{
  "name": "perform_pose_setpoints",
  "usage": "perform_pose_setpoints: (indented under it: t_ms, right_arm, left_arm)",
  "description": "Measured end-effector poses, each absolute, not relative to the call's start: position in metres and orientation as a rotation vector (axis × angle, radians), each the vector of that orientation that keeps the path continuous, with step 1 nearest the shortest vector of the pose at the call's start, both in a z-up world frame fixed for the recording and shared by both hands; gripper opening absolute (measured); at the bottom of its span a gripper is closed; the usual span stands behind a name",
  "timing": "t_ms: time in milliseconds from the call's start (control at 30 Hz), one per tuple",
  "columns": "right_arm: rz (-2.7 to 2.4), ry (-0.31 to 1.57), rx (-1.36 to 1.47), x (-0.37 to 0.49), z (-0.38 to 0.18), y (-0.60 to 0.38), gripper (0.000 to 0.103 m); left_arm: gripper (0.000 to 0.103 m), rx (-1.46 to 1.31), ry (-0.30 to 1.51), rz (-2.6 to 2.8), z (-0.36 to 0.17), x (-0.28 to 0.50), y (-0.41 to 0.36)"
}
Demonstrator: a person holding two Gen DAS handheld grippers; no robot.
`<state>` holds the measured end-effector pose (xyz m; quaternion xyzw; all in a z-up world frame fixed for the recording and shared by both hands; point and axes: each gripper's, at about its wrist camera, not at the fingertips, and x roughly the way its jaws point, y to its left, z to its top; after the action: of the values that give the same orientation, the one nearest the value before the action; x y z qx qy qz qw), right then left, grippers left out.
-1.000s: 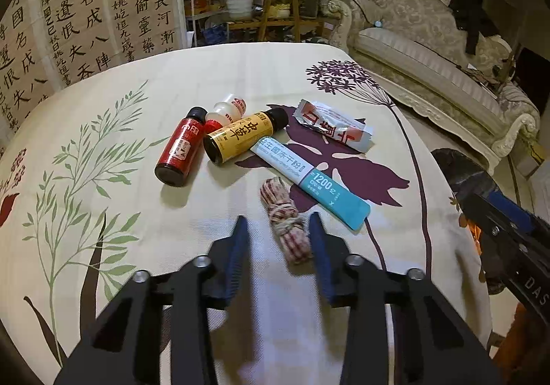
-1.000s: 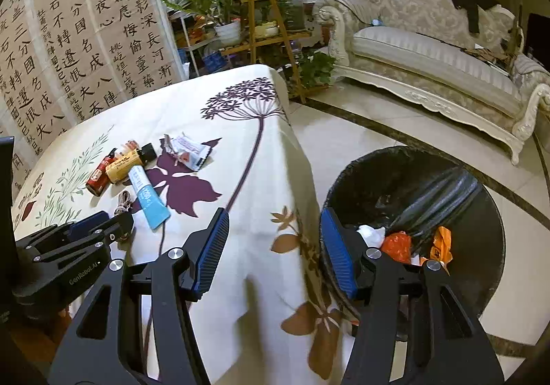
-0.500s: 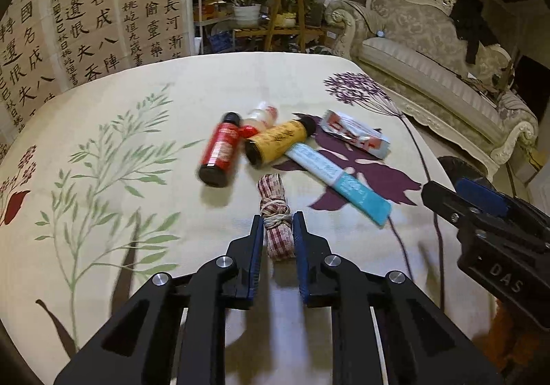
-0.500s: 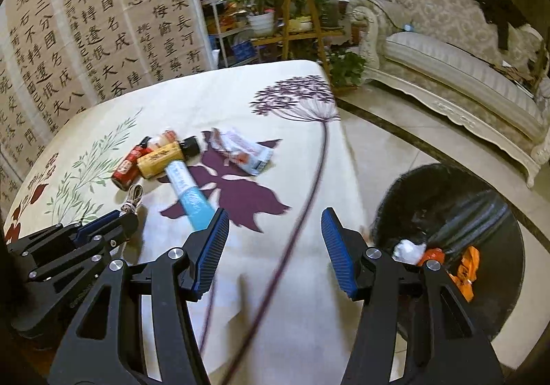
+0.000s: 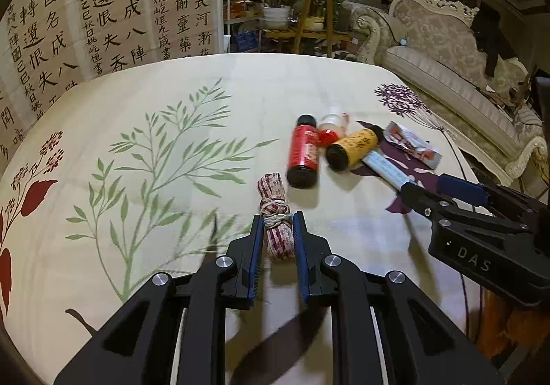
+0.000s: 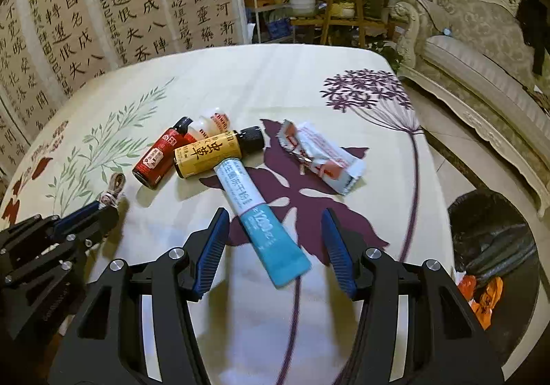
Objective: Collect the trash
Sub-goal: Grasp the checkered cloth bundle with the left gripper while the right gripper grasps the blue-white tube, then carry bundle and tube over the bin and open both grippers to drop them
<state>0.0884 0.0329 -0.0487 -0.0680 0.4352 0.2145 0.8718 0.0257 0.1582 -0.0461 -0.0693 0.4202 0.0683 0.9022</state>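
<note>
Table (image 6: 275, 82) under a cream floral cloth; the purple leaf print (image 6: 302, 199) serves as landmark. Calligraphy screen (image 6: 103, 7) stands behind the table, sofa (image 6: 481, 41) beyond its right side.

Bin (image 6: 495, 247), black-lined, on the floor right of the leaf, off the table edge; orange and white scraps lie inside.

Right gripper (image 6: 275, 240): jaws wide apart, holding nothing, straddling the near end of the tube (image 6: 261, 213). Tube is white and teal, lies diagonally across the leaf, not touched by either finger.

Left gripper (image 5: 277, 240): jaws closed tight on the bundle (image 5: 275, 213), a red-white checked roll tied with string, left of the leaf. Far end of the bundle sticks out past the fingertips; whether it rests on the cloth, cannot tell.

Wrapper (image 6: 319, 158), white and red, crumpled, at the leaf's far edge.

Yellow bottle (image 6: 213, 151), black cap, at the leaf's left tip, touching the tube's far end. Red bottle (image 6: 161, 158) just left of it. Small white bottle (image 6: 209, 124) behind both.
</note>
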Motion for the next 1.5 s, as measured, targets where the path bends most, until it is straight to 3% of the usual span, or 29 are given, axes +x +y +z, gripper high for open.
perform_pose_setpoints:
  t_ms: [167,333,967,1500]
  right_arm:
    - [0.435,0.897,-0.196,0.085,-0.050,0.040,0.044]
    - [0.434,0.883,-0.223,0.078,-0.050,0.039,0.023]
    - [0.367,0.835,-0.103,0.046,-0.032,-0.013,0.018]
    - [0.172,0.781,0.001,0.027,-0.024,-0.105,0.018]
  left_arm:
    - [0.019,-0.155,0.872,0.137,-0.048,0.026,0.164]
    - [0.019,-0.164,0.877,0.128,-0.050,0.026,0.165]
    - [0.019,-0.163,0.827,0.075,-0.038,0.010,0.139]
    - [0.019,-0.080,0.788,-0.038,-0.025,0.014,0.061]
